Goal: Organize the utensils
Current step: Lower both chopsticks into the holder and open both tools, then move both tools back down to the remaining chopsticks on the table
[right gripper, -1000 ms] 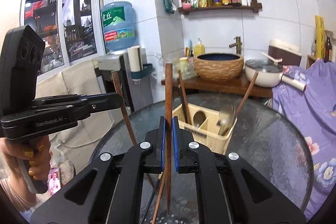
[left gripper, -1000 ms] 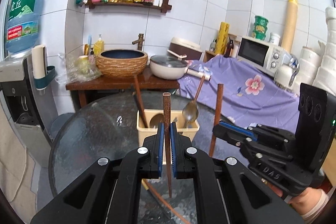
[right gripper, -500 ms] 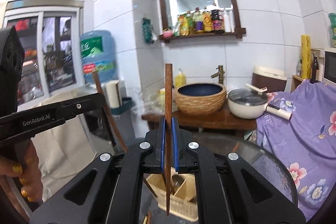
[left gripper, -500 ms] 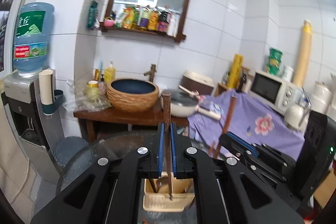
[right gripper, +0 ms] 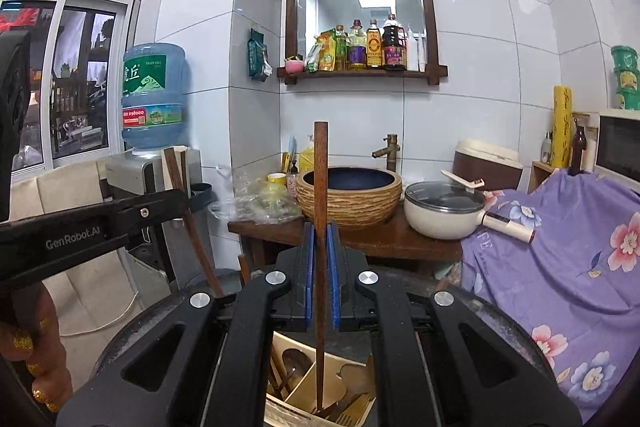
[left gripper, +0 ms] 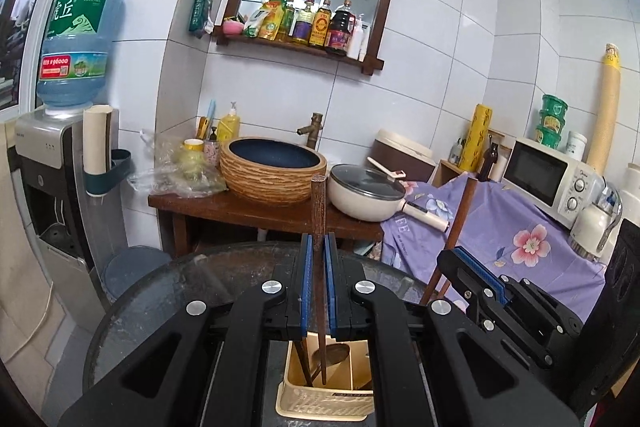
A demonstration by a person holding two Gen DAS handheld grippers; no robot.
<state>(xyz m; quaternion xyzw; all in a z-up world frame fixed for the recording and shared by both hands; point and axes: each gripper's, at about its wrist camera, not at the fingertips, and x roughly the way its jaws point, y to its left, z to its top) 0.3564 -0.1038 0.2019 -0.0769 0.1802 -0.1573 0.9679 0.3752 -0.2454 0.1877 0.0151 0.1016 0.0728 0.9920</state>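
two grippers (left gripper: 316, 283) (right gripper: 320, 275), one chopstick (left gripper: 319, 211) (right gripper: 320, 179) each, over one caddy (left gripper: 320, 401)

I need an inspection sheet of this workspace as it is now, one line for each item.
Surface: round glass table, dusty.
Job's things: beige utensil caddy with spoons inside; left chopstick upright, tip inside the caddy; right chopstick upright above it.
Clutter: nothing seen on the table.
Grippers: left tongs shut on the left chopstick; right tongs shut on the right chopstick.
Cables: one thin cord on the floor.
Surroundings: basin, pan, microwave, water dispenser.
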